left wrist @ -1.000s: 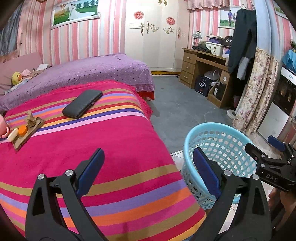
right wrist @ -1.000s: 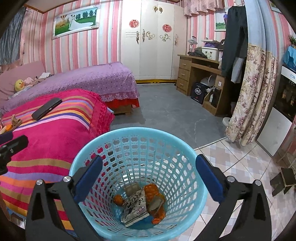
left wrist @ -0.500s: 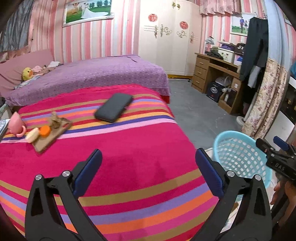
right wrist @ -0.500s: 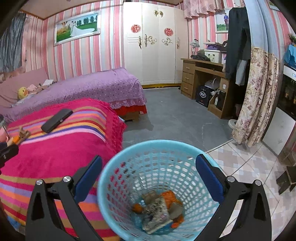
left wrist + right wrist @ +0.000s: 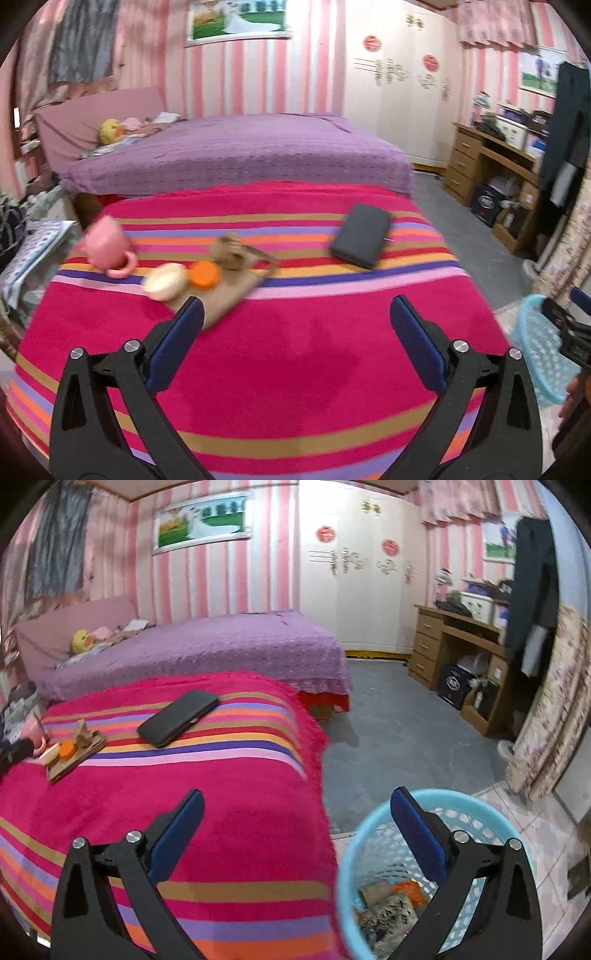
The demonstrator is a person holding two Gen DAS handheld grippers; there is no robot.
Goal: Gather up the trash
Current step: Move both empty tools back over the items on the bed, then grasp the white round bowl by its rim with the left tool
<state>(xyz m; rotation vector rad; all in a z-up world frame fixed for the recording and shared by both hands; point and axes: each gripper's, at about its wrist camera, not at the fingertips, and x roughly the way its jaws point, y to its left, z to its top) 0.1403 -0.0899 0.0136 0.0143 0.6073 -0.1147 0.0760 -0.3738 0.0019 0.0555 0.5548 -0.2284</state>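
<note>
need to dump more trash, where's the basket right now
The blue basket stands on the floor off the striped bed's right corner, low right in the right wrist view, under the open right gripper.

A home bedroom: a bed with a purple spread point(image 5: 236, 646) stands against pink-striped walls point(image 5: 218, 579), beside a white wardrobe point(image 5: 354, 576), a wooden desk with drawers point(image 5: 439, 642), a floral curtain point(image 5: 550, 701) and a framed wedding picture point(image 5: 240, 16).
</note>
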